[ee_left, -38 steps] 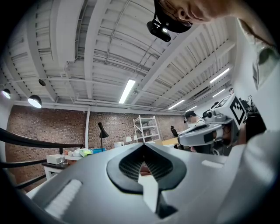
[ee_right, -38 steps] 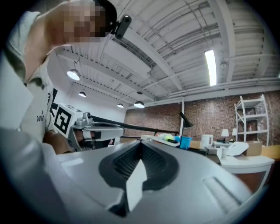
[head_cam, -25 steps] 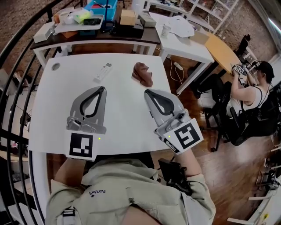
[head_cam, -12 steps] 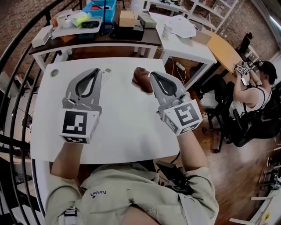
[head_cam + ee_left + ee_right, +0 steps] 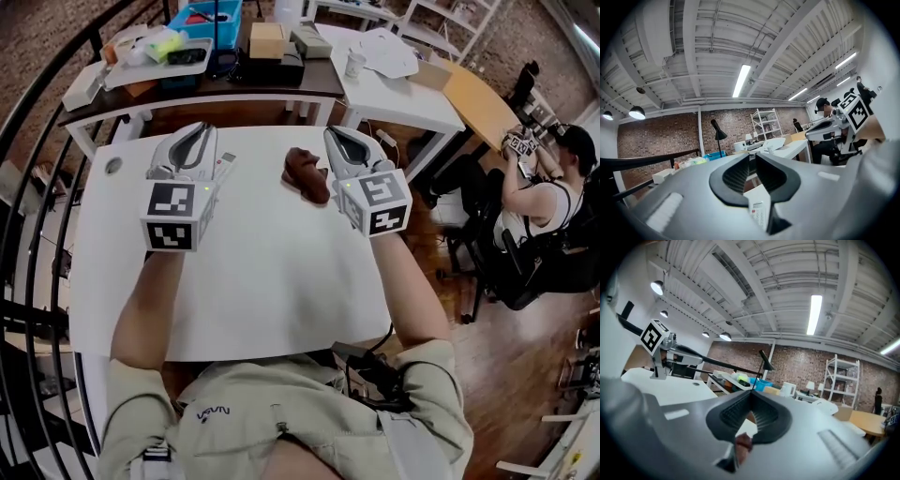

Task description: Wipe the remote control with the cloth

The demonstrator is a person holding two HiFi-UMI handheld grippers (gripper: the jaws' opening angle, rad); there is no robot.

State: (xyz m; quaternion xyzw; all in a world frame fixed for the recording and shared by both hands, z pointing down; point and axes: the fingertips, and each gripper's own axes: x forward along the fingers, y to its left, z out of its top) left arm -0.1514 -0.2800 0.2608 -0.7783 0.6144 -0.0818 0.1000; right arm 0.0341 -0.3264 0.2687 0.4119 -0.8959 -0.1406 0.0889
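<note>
Remote control point(image 5: 227, 164) beside left gripper point(image 5: 201, 127)

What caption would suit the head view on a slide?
Left gripper by the remote control, right gripper by the brown cloth, above a white table.
</note>
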